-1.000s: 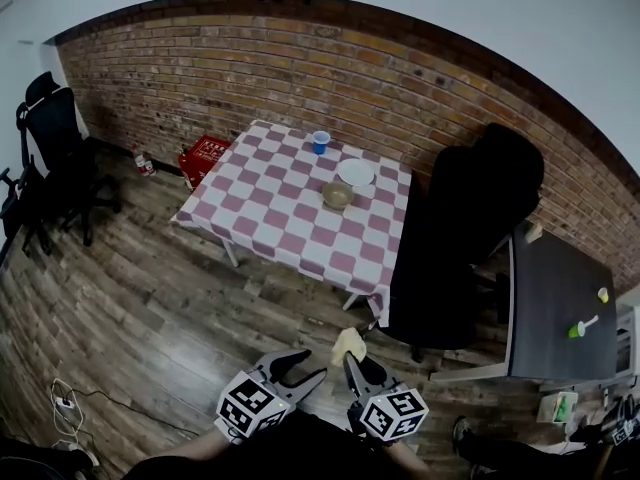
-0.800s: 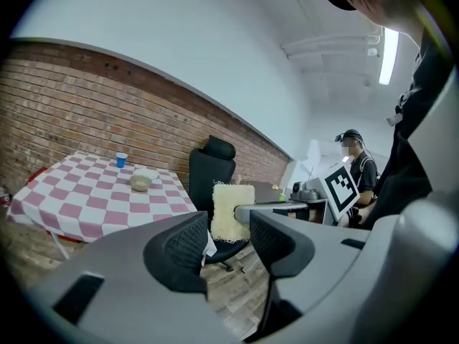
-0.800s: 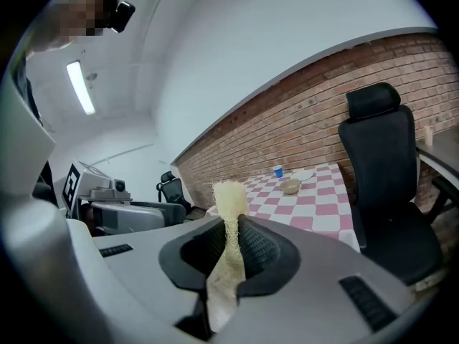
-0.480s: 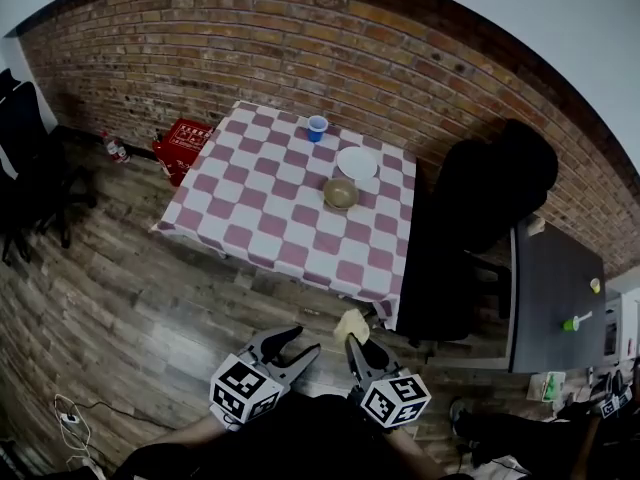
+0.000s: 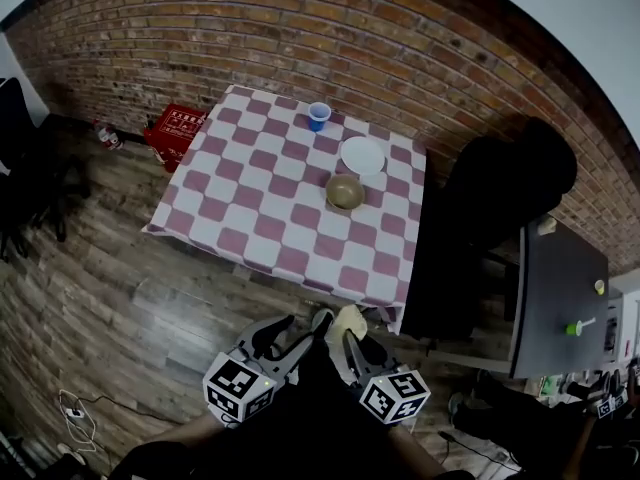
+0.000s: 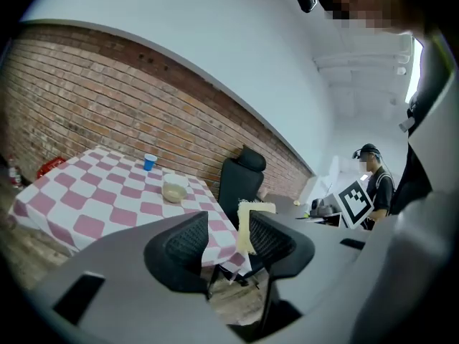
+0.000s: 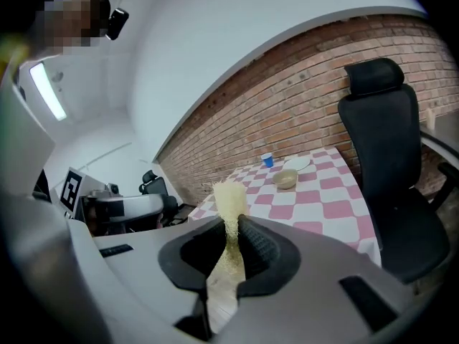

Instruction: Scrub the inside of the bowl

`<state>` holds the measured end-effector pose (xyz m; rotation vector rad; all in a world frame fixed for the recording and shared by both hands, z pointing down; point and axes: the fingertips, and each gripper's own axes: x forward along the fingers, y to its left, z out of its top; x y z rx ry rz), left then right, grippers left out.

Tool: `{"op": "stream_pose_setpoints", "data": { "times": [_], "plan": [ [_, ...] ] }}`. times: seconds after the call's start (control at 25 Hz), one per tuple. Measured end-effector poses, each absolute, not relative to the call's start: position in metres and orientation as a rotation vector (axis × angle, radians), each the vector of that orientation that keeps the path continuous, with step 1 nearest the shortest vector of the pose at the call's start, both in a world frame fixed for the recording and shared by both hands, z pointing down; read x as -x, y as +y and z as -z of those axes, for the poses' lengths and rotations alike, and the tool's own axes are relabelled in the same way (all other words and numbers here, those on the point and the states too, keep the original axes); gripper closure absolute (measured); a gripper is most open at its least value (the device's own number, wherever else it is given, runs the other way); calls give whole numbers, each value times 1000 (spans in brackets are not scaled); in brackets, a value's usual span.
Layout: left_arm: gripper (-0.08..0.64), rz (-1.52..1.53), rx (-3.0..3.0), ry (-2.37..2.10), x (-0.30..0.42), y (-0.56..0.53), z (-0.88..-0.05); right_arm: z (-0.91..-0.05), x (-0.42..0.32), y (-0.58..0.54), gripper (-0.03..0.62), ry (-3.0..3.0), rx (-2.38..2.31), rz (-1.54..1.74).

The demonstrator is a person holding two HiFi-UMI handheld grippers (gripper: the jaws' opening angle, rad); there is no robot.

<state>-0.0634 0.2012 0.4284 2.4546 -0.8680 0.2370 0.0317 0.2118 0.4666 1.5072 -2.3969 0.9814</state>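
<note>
Table (image 5: pixel 250 198) nearer; right gripper (image 5: pixel 353 342) aimed forward, jaws pinching sponge (image 5: pixel 349 319).

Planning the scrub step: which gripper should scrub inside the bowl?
Right. The right gripper is shut on the yellow sponge, while the left gripper is open and empty, free to steady the bowl. Neither has reached the checkered table yet.

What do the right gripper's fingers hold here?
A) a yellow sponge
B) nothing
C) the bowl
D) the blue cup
A: the right gripper view shows the right gripper shut on a yellow sponge, while the bowl stands on the checked table, far ahead.
</note>
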Motion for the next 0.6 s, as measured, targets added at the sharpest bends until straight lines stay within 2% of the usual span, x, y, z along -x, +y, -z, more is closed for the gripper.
{"op": "stream_pose_setpoints", "data": {
  "times": [0.6],
  "plan": [
    [374, -226, -2421, -1175, 12, 27, -405, -457, -91, 29, 534, -2556, -1316, -972]
  ]
}}
